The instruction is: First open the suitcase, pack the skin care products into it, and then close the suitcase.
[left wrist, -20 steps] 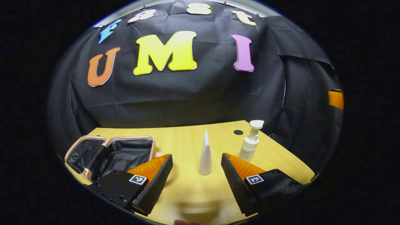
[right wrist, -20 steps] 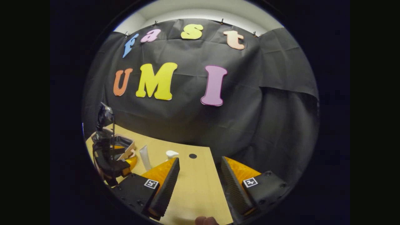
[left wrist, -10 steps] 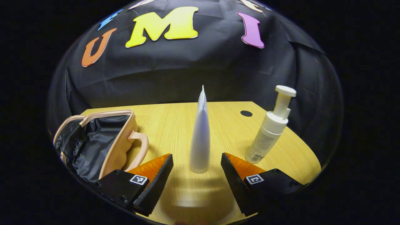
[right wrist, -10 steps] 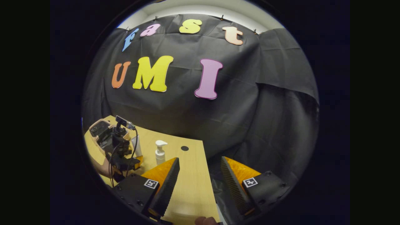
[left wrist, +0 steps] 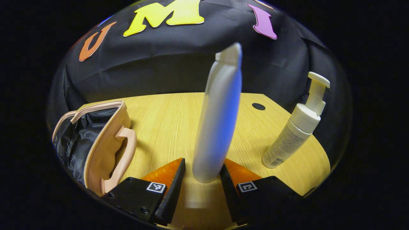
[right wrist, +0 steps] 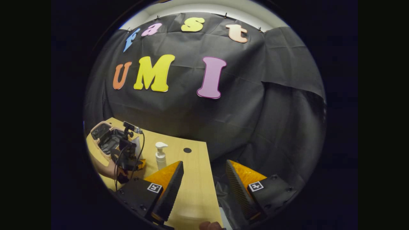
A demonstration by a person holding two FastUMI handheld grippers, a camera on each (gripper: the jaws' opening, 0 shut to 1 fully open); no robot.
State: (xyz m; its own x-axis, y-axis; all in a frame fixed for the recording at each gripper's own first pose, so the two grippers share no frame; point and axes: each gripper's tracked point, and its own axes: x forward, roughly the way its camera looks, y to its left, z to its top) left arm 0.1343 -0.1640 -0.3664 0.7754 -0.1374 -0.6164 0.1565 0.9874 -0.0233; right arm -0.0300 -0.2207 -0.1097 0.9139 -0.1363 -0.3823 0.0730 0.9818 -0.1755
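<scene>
A: Left to right, what lies on the counter point(left wrist: 166, 121)?

B: The suitcase point(left wrist: 96, 140) at the left, lid open, dark lining showing. Then the tube point(left wrist: 217, 121), standing upright on its cap. The pump bottle point(left wrist: 295, 127) stands well to the right.

A: Which step is this?

B: Packing, I'd say; the case is open and nothing looks packed yet. The left gripper point(left wrist: 199, 179) has its fingers narrowed around the tube's base, one on each side, but I can't tell whether they press on it.

A: And next?

B: Probably a firm pinch, a lift, then a swing left over the lining. A tall tube held low could tip.

A: The other hand?

B: The right gripper point(right wrist: 204, 185) hovers level near the counter's right edge, fingers spread wide, holding nothing.
</scene>
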